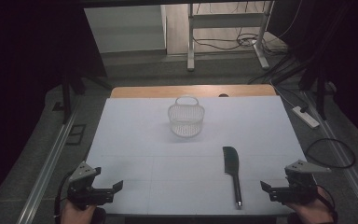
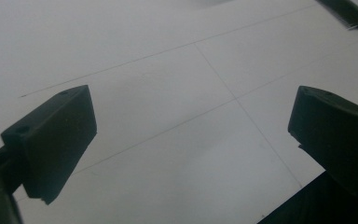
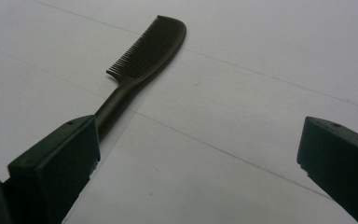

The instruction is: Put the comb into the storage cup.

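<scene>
High view overhead facing forward, gripper views low and close, all sharing the comb (image 1: 231, 164)

Two black jaws rise from the bottom edge, standing wide apart with nothing between them; this is the left gripper (image 2: 191, 140), held over the white table surface (image 2: 168, 84). Thin seam lines cross the surface, one running from near right to far left, another cutting across it between the jaws. At the far right corner lies part of a dark comb (image 2: 352, 14), well apart from the jaws.
</scene>
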The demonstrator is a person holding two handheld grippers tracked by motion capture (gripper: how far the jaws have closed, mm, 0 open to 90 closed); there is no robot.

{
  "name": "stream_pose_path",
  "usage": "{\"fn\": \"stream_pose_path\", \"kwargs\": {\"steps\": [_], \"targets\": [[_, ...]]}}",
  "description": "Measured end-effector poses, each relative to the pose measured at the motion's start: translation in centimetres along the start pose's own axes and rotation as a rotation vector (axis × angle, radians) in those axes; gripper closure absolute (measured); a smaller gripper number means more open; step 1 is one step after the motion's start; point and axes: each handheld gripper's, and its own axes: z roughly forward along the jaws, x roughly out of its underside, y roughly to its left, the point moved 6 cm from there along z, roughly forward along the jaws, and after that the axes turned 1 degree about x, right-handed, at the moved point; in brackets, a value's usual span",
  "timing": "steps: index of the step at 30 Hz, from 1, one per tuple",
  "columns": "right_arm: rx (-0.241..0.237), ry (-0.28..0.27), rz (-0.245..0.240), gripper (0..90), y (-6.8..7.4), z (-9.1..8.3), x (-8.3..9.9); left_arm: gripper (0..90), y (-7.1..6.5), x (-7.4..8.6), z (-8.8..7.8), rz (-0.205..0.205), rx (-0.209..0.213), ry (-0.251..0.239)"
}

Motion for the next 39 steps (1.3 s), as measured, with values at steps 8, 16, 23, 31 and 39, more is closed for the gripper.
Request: {"fn": "stream_pose_path", "kwargs": {"steps": [8,16,23,31,39], "targets": [[0.001,0.009,0.000,0.0,0.01,0.02,0.10,1.3,-0.10,-0.06,-0.02,0.011,0.012,-0.006],[-0.008,0.025,-0.006,0.0,0.09,0.19,0.13,1.2,-0.06,-0.04,-0.08,0.005,0.020,-0.011],[-0.012,0.035,-0.020,0.0,0.22,0.26,0.14,1.0,0.05,-0.03,-0.18,-0.003,0.028,-0.020],[-0.033,0.041,-0.020,0.0,0.33,0.33,0.08,1.0,0.12,-0.04,-0.20,-0.014,0.033,-0.025],[-0.045,0.043,-0.038,0.0,0.49,0.59,-0.14,1.0,0.24,-0.03,-0.28,-0.026,0.040,-0.031]]}}
